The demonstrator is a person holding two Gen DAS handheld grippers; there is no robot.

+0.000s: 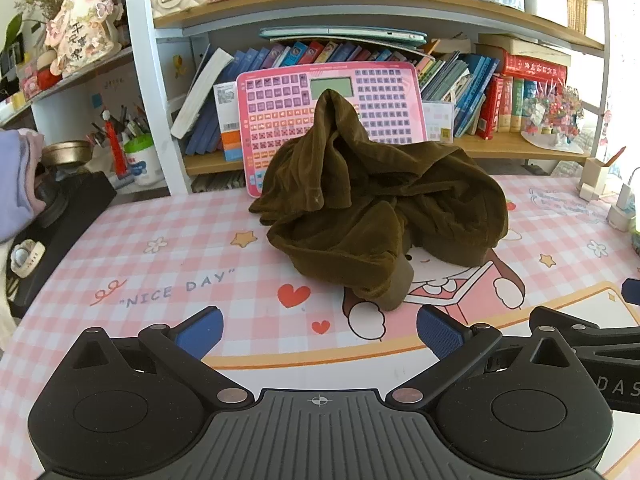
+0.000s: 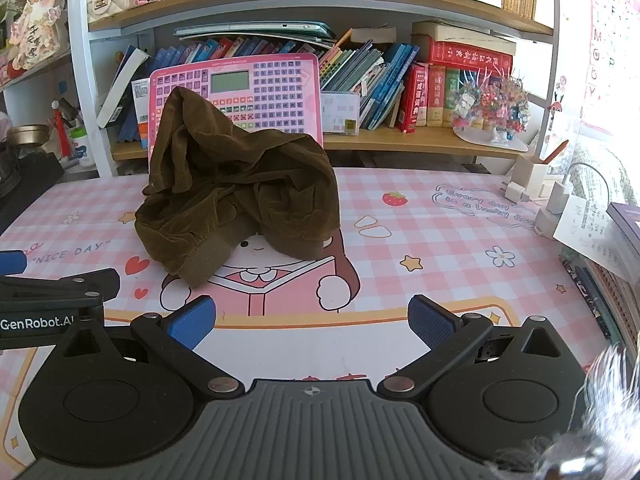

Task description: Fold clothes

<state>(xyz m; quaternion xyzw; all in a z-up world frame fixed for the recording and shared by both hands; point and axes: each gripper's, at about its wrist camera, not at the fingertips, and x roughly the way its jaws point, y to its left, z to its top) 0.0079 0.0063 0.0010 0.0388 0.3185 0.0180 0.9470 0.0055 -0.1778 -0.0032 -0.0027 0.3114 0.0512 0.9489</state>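
Note:
A dark olive-brown garment (image 1: 372,208) lies crumpled in a heap on the pink checked desk mat (image 1: 168,264), one part propped up against a pink toy keyboard (image 1: 280,104). It also shows in the right wrist view (image 2: 240,196). My left gripper (image 1: 320,330) is open and empty, low over the mat just in front of the heap. My right gripper (image 2: 312,320) is open and empty, in front of the heap and to its right. The left gripper's body shows at the left edge of the right wrist view (image 2: 52,304).
A bookshelf (image 1: 500,144) full of books stands behind the desk. A black box (image 1: 60,224) with a watch sits at the left. A flower ornament (image 2: 492,116), chargers (image 2: 556,196) and a stack of books (image 2: 616,240) sit at the right.

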